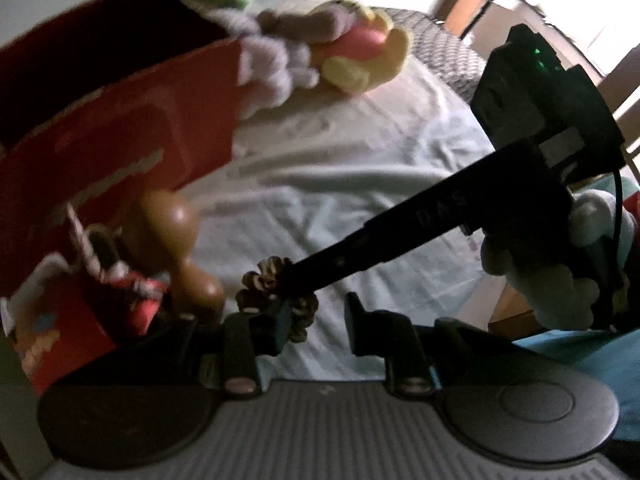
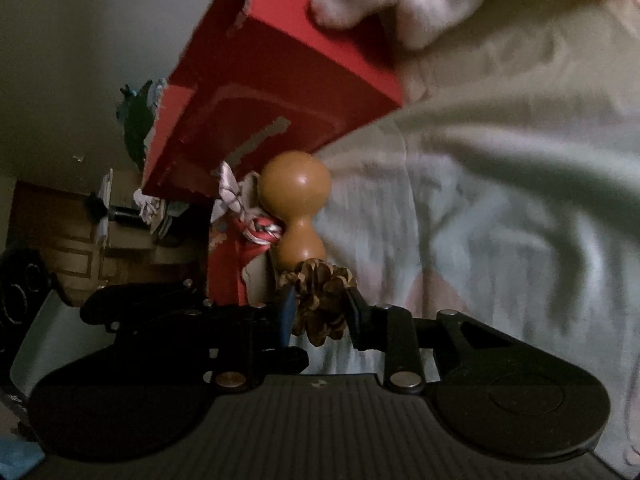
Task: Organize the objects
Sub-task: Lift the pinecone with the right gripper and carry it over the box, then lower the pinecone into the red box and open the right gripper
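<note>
Right gripper (image 2: 322, 310) clamped on a pine cone (image 2: 320, 300); left gripper (image 1: 316, 320) spread, holding nothing.

Pine cone sits low over the pale bedsheet (image 2: 500, 200), touching the brown gourd-shaped wooden piece (image 2: 298, 208) directly ahead. Beyond: red-and-white cloth item (image 2: 250, 232), red open-topped cardboard box (image 2: 280, 92). Further back: white fluffy plush (image 1: 272, 68), yellow-and-pink plush (image 1: 360, 52). A gloved hand (image 1: 540, 264) grips the right gripper's handle.

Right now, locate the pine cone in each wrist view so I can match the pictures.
Left wrist view: pine cone low, left of centre, at the tip of the right hand-held gripper.
Right wrist view: pine cone low centre, between that gripper's fingers.
Shared landmark: the brown wooden gourd beside it.
</note>
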`<act>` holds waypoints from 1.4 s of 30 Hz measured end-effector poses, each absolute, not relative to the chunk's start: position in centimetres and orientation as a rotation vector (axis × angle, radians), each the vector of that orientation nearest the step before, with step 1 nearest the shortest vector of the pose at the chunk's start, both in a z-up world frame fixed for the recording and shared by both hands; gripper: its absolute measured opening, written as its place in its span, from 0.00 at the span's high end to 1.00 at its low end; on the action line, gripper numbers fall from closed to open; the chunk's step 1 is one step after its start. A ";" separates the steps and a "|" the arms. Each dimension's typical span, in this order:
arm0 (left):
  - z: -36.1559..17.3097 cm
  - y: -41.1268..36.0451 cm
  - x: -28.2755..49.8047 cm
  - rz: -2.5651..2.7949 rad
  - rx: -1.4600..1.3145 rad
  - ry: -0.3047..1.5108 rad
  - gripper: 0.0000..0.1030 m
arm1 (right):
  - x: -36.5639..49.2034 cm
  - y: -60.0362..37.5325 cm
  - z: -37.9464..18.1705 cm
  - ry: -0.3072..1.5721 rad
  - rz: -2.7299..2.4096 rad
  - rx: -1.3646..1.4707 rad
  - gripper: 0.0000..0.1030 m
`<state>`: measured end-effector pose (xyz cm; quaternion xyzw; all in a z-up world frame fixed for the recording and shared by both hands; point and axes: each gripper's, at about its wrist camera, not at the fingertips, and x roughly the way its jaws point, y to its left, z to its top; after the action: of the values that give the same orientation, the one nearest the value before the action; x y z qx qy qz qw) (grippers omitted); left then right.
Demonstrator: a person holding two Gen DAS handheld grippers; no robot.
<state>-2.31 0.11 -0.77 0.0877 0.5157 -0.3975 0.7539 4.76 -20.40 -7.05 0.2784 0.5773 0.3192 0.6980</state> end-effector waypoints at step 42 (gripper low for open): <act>1.2 12.7 13.5 -0.434 0.077 1.017 0.80 | 22.8 0.8 -3.2 1.403 0.853 0.356 0.71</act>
<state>13.52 12.75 1.17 0.0364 0.4831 -0.2060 0.8502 22.76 0.80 -3.17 0.1577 0.6220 0.3780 0.6674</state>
